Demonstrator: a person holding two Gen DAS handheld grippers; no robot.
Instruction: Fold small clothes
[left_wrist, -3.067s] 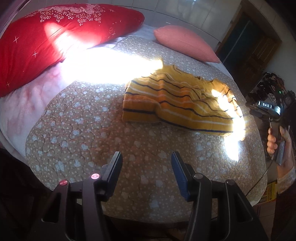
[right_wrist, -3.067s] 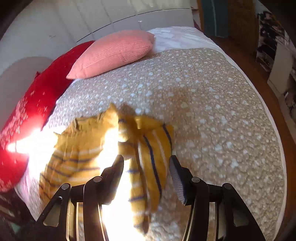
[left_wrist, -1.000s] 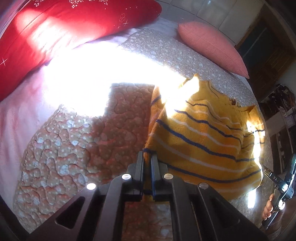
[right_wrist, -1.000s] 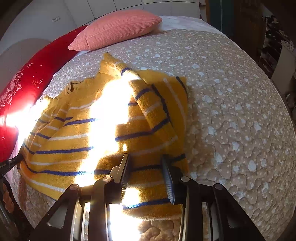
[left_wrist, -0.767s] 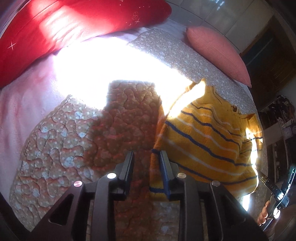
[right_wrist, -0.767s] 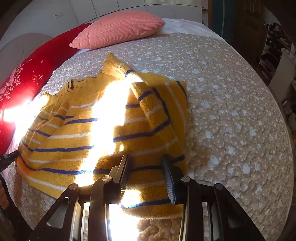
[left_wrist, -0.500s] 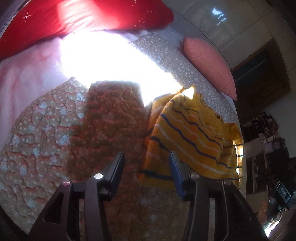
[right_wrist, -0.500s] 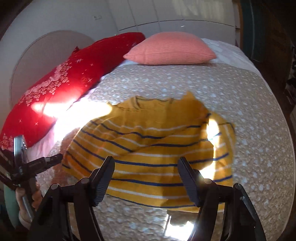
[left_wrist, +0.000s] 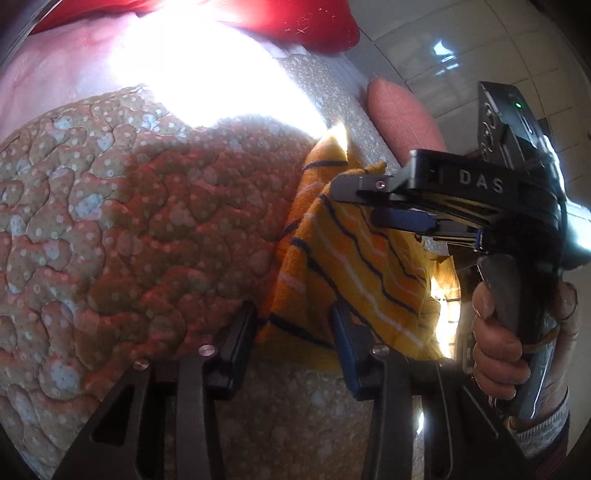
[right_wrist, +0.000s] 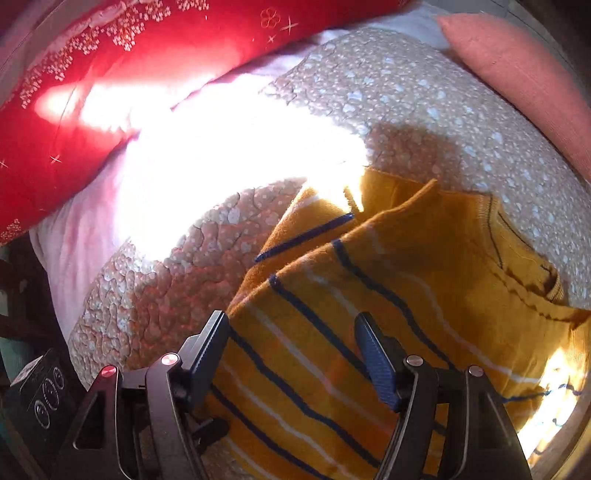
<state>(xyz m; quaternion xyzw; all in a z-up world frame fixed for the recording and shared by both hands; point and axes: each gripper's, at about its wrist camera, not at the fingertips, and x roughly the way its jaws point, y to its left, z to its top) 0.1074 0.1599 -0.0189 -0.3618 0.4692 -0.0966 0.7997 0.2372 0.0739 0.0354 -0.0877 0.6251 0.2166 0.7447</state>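
With both sets of jaws wide and empty, my right gripper (right_wrist: 291, 354) hovers directly over the striped yellow sweater (right_wrist: 388, 295), whose side edge lies just ahead between my left gripper (left_wrist: 293, 332) fingers.

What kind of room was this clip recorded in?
Most likely a bedroom at home. The striped yellow sweater lies on a quilted bedspread over a bed, with a red pillow and a pink pillow at its head.

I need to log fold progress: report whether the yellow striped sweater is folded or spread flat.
Partly folded: the yellow striped sweater has its left side doubled over the body, two layered edges showing. Both grippers are open, off it.
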